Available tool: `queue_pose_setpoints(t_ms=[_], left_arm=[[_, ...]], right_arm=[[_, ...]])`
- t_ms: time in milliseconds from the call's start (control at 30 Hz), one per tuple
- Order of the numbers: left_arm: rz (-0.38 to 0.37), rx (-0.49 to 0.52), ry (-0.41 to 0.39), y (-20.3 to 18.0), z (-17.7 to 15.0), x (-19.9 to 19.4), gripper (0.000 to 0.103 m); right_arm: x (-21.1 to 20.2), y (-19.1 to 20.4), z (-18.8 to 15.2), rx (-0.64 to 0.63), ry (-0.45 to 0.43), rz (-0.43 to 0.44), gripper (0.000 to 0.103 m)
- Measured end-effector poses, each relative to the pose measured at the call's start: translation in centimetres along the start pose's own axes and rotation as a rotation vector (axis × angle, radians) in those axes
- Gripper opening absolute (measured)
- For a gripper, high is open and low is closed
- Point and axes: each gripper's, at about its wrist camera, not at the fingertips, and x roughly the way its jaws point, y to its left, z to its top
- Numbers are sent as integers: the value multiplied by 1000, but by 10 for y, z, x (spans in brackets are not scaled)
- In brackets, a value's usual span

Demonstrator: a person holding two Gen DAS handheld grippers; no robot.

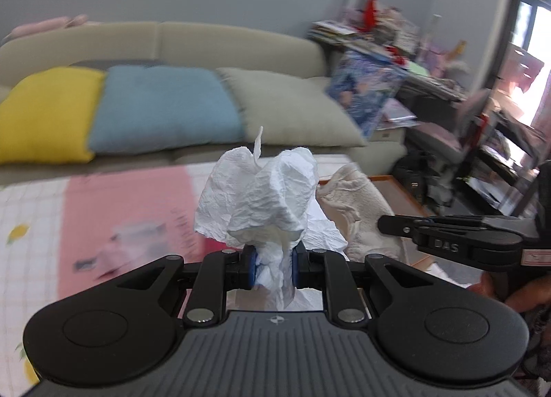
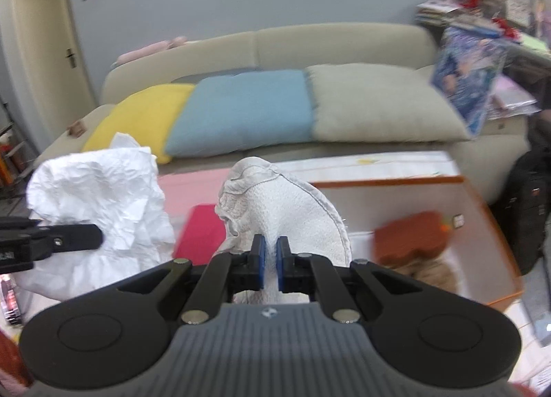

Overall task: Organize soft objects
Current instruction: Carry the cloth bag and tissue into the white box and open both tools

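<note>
**Two soft things held up over a cluttered table, each in its own tongs**

While both tongs were raised in front of a beige sofa (image 2: 344,42) with yellow, blue and grey cushions, each one gripped a soft thing above a table covered by a pink and white checked cloth (image 1: 113,197). An orange-rimmed box (image 2: 475,197) sat on the table to the right, with a rust-coloured soft item (image 2: 409,235) and something fluffy and tan inside it.

The left gripper (image 1: 272,267) was closed narrow on a crumpled white paper wad (image 1: 261,197), the blue pads pinching its lower stem. The wad stood upright, long axis roughly vertical, billowing wide above the pads with a thin twisted wisp pointing straight up.

The right gripper (image 2: 270,264) was almost fully closed on a cream towelling cloth (image 2: 286,211), clamped by one thin fold. The cloth rose from the pads and leaned up and to the left, long axis close to upright, its stitched edge curving down the right side.

Risks, largest first, as a judgement. The box looked the likely home for both, yet the two tongs hung just beside each other, so the paper and the cloth could brush or tangle on the way. The paper was held only by a squeezed stem, which could tear or slip, dropping the wad onto the table clutter. The cloth's thin pinch could slide free if swung.
</note>
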Motion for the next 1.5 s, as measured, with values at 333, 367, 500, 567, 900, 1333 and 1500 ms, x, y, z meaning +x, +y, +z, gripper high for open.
queue_pose_setpoints(t_ms=[333,367,500,567,900,1333,1500], left_arm=[[-94,109,52,-64,22,67,20],[-97,109,61,-68,24,73,20],[-110,124,101,-81,26,96,20],[-115,138,121,-87,27,106,20],[-89,186,234,-105,20,162,20],[-6,245,345,-112,-2,205,20],[16,251,377,-110,2,212,24]], right_arm=[[8,-79,17,-41,13,-150,4],[10,-87,17,-41,21,-162,4],[24,-114,13,-28,58,-203,4],[32,-124,10,-19,76,-223,4],[75,-150,-3,19,176,-258,4],[105,-150,-13,56,285,-306,5],[110,-146,-13,41,323,-301,7]])
